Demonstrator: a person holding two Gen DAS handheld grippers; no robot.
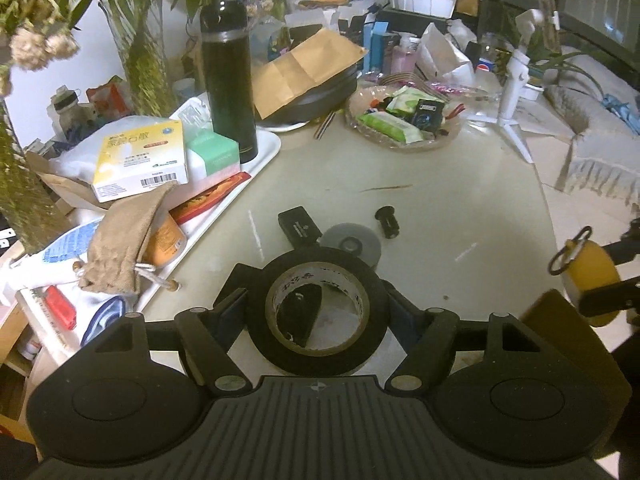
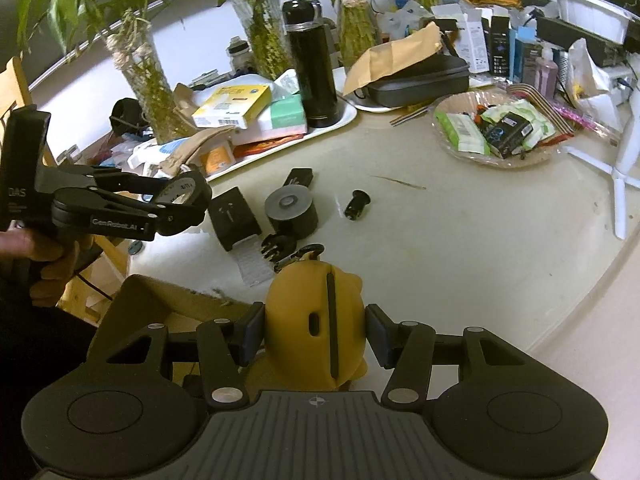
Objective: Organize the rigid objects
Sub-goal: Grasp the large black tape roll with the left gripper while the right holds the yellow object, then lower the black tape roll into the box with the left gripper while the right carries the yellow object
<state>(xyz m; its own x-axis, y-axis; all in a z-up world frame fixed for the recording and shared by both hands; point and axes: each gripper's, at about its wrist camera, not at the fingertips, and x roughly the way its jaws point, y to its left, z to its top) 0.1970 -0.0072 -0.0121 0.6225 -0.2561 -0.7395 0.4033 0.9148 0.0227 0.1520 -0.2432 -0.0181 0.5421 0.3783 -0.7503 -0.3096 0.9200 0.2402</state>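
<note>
My left gripper (image 1: 318, 308) is shut on a roll of black tape (image 1: 320, 352) and holds it above the pale round table (image 1: 460, 216); it also shows in the right wrist view (image 2: 188, 196). My right gripper (image 2: 316, 332) is shut on a yellow case with a black carabiner (image 2: 316, 320), seen at the right edge of the left wrist view (image 1: 592, 276). On the table lie a grey tape roll (image 2: 290, 210), a small black box (image 2: 232, 218), a black cylinder plug (image 2: 356, 205), a flat black device (image 2: 298, 178) and a small black brush-like part (image 2: 276, 246).
A white tray (image 2: 340, 120) at the back left holds a black flask (image 2: 314, 68), boxes and a cloth pouch (image 1: 124, 240). A glass dish of packets (image 2: 496, 128) stands at the back right. Vases with plants (image 2: 260, 32), a white tripod (image 2: 624, 160) and clutter ring the table. A brown cardboard box (image 2: 160, 304) sits below my right gripper.
</note>
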